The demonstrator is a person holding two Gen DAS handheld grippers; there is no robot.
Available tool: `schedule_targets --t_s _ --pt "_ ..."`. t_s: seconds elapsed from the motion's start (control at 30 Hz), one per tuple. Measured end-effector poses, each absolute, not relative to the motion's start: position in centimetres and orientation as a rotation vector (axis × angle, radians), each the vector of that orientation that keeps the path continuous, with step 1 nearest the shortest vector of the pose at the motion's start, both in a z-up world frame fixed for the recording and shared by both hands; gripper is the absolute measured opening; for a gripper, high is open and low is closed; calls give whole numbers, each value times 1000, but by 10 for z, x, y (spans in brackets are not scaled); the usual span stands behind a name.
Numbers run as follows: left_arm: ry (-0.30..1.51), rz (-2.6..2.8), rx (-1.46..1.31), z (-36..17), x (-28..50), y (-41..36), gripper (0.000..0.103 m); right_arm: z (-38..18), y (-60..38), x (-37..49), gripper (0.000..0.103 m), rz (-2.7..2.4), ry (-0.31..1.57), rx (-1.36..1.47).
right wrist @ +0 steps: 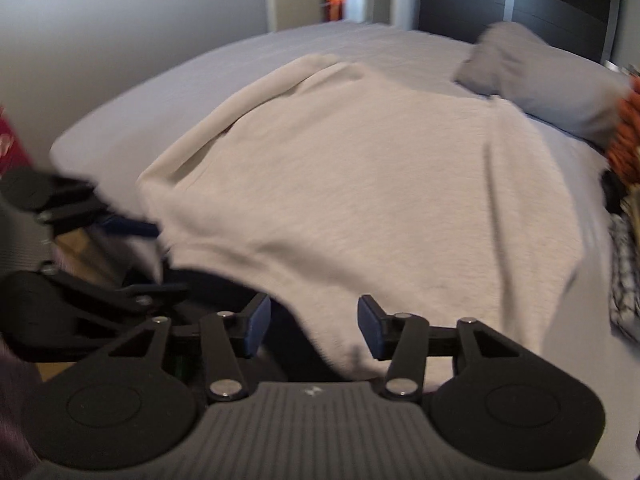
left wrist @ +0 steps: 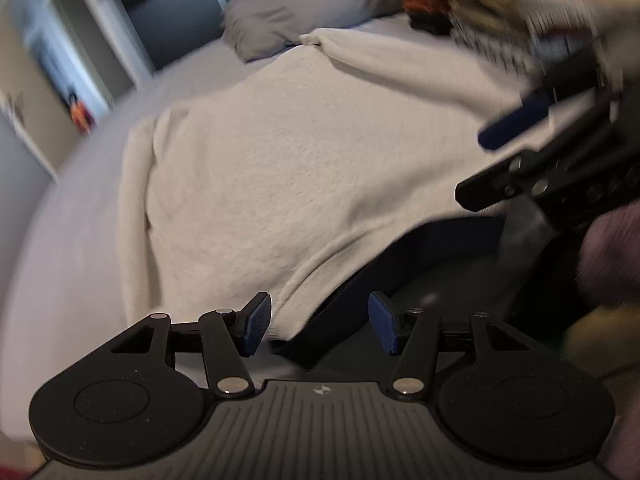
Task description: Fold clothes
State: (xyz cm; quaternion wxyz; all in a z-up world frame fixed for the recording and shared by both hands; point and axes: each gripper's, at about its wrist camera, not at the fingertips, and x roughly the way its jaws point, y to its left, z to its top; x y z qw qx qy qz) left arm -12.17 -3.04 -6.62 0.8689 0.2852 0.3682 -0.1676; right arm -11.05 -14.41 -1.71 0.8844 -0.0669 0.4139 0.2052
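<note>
Big grey bed [right wrist: 168, 80] fills both views, and spread across its middle, running right to the near edge, is the cream garment [right wrist: 352, 184], a soft knit sweater by the look of it, lying mostly flat with one side turned in along the left edge in the right wrist view. I'd judge that as a first fold laid down, with the body still broad and needing more folds before it is a tidy packet. Up toward the far corner by the dark headboard sits a grey pillow [right wrist: 532, 80], and along the right edge of the bed there is a jumbled pile of clothes [left wrist: 472, 4], orange and patterned pieces, blurred, apparently waiting their turn, so most of the job looks to be ahead. Down at the near edge, the left tool [left wrist: 318, 326] stands wide with nothing between its blue pads, hanging just over the hem where it drapes off the bed. The right tool [right wrist: 314, 330] is wide too, pads clear of the cloth, with the sweater's near edge right below it.
</note>
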Motion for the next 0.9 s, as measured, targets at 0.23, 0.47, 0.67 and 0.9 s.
schedule_targets --t_s 0.23,0.47,0.67,0.9 --pt "666 -365 884 -113 -137 -47 52 -41 -112 -113 61 457 950 -358" --pt "668 -357 1032 -134 -130 -57 23 -63 -98 -113 60 456 987 -531" --pt "775 -459 857 -78 -114 -45 2 -37 -122 -105 0 432 958 -502" --pt "990 -638 554 3 -70 -39 2 27 -162 -80 0 478 930 -464"
